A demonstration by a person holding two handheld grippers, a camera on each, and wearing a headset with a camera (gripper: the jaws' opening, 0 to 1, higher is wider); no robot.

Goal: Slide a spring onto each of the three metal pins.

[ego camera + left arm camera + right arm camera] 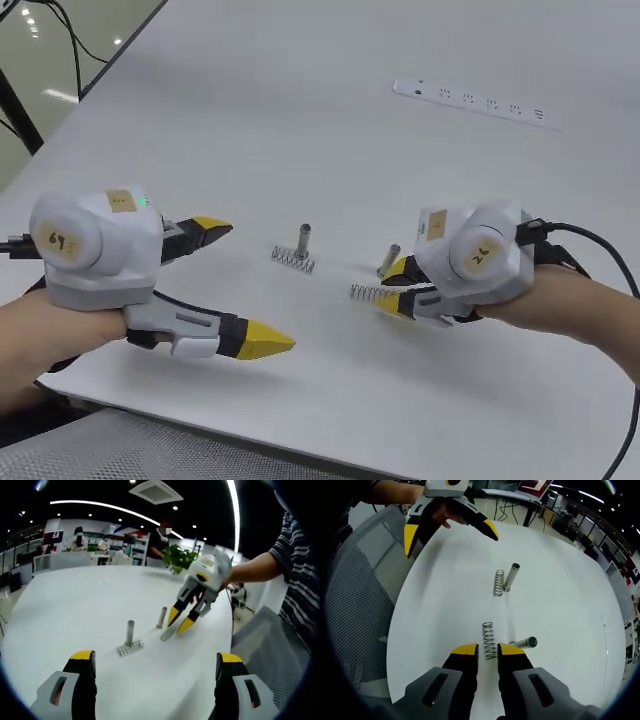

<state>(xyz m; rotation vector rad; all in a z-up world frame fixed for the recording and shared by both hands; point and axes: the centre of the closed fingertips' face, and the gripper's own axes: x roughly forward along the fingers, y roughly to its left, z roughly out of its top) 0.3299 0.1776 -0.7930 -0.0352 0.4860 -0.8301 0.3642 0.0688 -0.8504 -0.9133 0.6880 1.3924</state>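
Two short grey metal pins point(511, 576) stand on the white bench point(560, 605). Right tongs point(489, 651) nearly closed round thin coiled wire spring point(489, 639) beside nearer pin point(524, 642); grip unclear. Left tongs point(156, 656) wide, empty. Risk: loose pinch drops spring, nudge topples pin.

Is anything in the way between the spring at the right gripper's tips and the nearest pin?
Nothing visible. The spring lies between the tips of the right gripper, and the nearest pin is just beside it, with bare table between.
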